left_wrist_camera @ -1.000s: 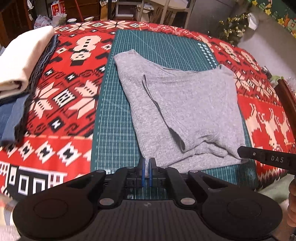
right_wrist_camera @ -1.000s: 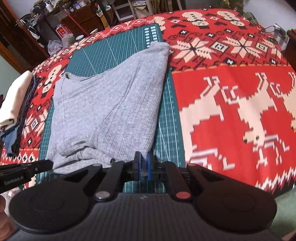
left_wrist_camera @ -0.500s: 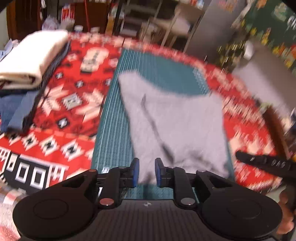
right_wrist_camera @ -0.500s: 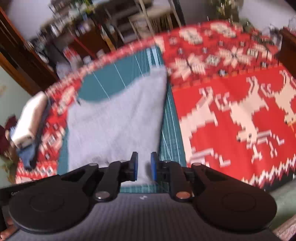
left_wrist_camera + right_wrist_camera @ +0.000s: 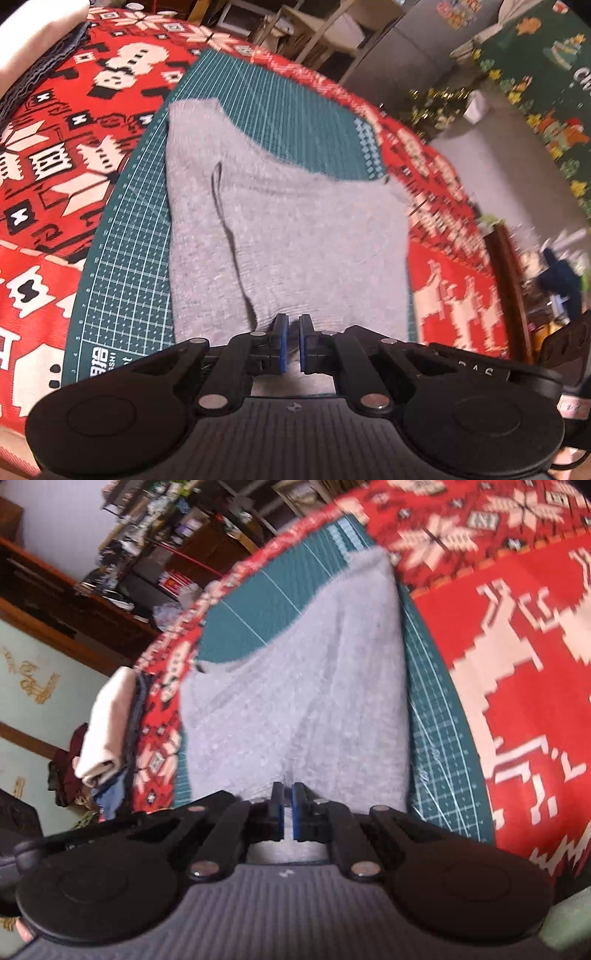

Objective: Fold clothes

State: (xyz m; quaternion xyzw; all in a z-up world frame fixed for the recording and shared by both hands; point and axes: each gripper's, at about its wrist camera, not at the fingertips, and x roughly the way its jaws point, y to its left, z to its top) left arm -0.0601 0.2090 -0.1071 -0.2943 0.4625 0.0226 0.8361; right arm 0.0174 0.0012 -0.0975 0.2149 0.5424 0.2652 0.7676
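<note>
Both narrow-gapped grippers, left gripper (image 5: 290, 341) and right gripper (image 5: 287, 810), meet the grey sweater's (image 5: 295, 236) near hem

Green cutting mat (image 5: 122, 266) lies on red patterned tablecloth (image 5: 55, 155), shelves (image 5: 122, 554) behind

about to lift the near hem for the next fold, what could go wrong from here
1. Both the left gripper and the right gripper sit at the near hem of the grey sweater with only a narrow gap. They might catch just the top layer, so the fold splits.
2. The folded-in sleeve lies loose, so lifting could let it slide out.
3. The sweater's right edge lies close to the edge of the green cutting mat; dragging could pull it onto the red tablecloth.
</note>
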